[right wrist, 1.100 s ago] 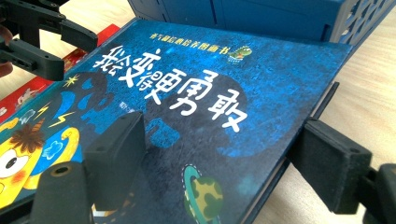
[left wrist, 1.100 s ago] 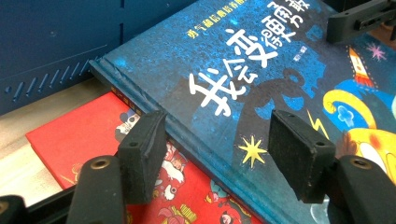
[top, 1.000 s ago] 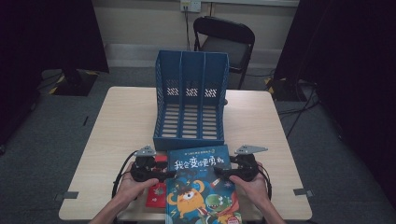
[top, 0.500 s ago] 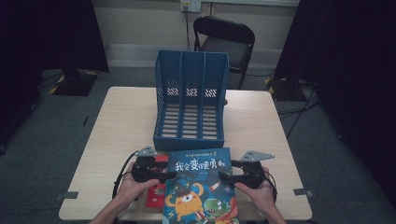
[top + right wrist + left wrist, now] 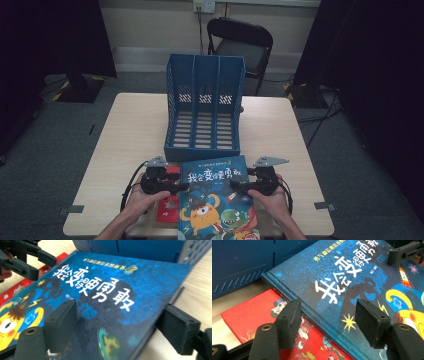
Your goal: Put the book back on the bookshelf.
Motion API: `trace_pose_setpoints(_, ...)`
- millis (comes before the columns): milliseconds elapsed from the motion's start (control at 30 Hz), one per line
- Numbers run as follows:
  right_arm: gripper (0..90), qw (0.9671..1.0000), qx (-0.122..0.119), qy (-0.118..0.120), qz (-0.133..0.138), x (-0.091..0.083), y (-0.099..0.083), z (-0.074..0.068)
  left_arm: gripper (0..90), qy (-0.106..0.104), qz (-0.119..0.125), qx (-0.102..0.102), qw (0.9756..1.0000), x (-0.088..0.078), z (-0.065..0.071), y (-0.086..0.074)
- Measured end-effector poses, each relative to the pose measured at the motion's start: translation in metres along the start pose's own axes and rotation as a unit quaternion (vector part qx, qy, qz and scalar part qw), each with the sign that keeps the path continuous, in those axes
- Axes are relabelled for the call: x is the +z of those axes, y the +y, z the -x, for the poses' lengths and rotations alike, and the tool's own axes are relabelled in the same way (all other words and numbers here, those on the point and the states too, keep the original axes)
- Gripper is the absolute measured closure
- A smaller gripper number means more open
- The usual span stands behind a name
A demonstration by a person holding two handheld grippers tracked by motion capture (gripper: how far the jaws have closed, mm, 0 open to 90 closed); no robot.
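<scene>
- Blue hardcover picture book with white characters and cartoon monsters on the cover lies flat at the near table edge, right in front of the blue plastic three-slot file rack. Probably staged there so it can go straight into a slot.
- It sits on top of a thin red illustrated book, overlapping it; the red one pokes out on the left. So the blue one's left edge is raised off the wood, which gives a jaw something to get under.
- Left gripper comes in from the book's left side, jaws parted fairly wide, straddling the edge: one pad over the red cover, one over the blue cover. No pad visibly pressing, so not a grip yet. Jaws have just narrowed a little with the blue book's edge between them.
- Right gripper mirrors it on the right edge: one pad above the cover, the other beside and below the edge over the light wooden table. Jaws have just been opening, the book's edge is between them, and gaps show on both sides.
- Two-sided approach makes sense: wide, stiff hardcover, one-edge pinch would let it sag or twist.
- My read: pre-grasp, both hands lined up, squeeze and lift not yet done.
- Risk: left lower pad catches the red book too.
</scene>
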State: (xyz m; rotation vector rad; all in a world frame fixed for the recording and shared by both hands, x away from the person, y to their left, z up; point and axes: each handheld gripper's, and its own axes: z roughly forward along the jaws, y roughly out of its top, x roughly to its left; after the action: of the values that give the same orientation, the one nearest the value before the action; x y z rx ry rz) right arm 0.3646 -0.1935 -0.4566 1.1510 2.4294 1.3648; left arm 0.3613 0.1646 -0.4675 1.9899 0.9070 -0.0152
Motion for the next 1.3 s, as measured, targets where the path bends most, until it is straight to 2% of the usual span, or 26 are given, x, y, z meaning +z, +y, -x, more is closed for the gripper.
trace_pose_setpoints(133,18.9,0.9998,-0.013,-0.012,0.000,-0.002,0.003,-0.005,38.4,-0.002,0.004,-0.008,1.0000,0.001,0.000,0.000)
trace_pose_setpoints(233,19.9,0.9996,-0.023,-0.016,0.005,-0.007,0.001,-0.008,34.1,-0.005,0.007,-0.022,0.9997,0.001,0.002,0.000)
trace_pose_setpoints(367,21.5,0.9984,-0.040,-0.038,-0.009,-0.014,-0.006,-0.009,29.6,-0.006,0.010,-0.028,0.9995,0.001,0.002,0.000)
trace_pose_setpoints(467,23.9,0.9986,-0.042,-0.031,-0.009,-0.018,-0.012,-0.009,28.5,-0.002,0.011,-0.027,0.9996,0.002,0.002,0.000)
trace_pose_setpoints(600,28.3,0.9983,-0.051,-0.025,0.011,-0.025,-0.012,-0.012,28.2,-0.006,0.013,-0.032,0.9994,0.000,0.000,-0.001)
trace_pose_setpoints(700,32.8,0.9976,-0.066,-0.016,0.013,-0.025,-0.012,-0.017,28.1,-0.022,0.012,-0.036,0.9990,0.002,0.000,-0.001)
trace_pose_setpoints(767,34.3,0.9969,-0.077,-0.008,0.012,-0.022,-0.012,-0.023,24.7,-0.032,0.013,-0.049,0.9982,0.002,0.000,0.000)
trace_pose_setpoints(833,34.5,0.9967,-0.079,-0.018,0.011,-0.020,-0.009,-0.028,25.6,-0.038,0.013,-0.053,0.9978,0.002,-0.002,-0.001)
trace_pose_setpoints(867,34.6,0.9966,-0.079,-0.019,0.013,-0.020,-0.009,-0.028,26.5,-0.043,0.014,-0.057,0.9973,0.001,-0.003,-0.001)
trace_pose_setpoints(900,34.7,0.9967,-0.077,-0.019,0.012,-0.019,-0.008,-0.028,29.0,-0.056,0.016,-0.075,0.9955,0.000,-0.007,-0.001)
trace_pose_setpoints(933,34.9,0.9967,-0.078,-0.019,0.011,-0.018,-0.008,-0.028,32.4,-0.063,0.018,-0.082,0.9945,0.000,-0.009,-0.002)
trace_pose_setpoints(967,35.3,0.9967,-0.078,-0.019,0.011,-0.018,-0.007,-0.028,35.7,-0.083,0.019,-0.095,0.9918,0.001,-0.011,-0.002)
trace_pose_setpoints(1000,36.0,0.9968,-0.077,-0.020,0.012,-0.016,-0.006,-0.029,38.9,-0.082,0.019,-0.098,0.9916,0.002,-0.011,-0.003)
trace_pose_setpoints(1100,36.2,0.9972,-0.070,-0.026,0.007,-0.013,-0.002,-0.030,39.7,-0.080,0.023,-0.105,0.9909,0.000,-0.012,-0.002)
trace_pose_setpoints(1300,36.7,0.9972,-0.065,-0.035,0.012,-0.013,0.002,-0.032,47.8,-0.094,0.042,-0.120,0.9875,-0.007,-0.015,0.003)
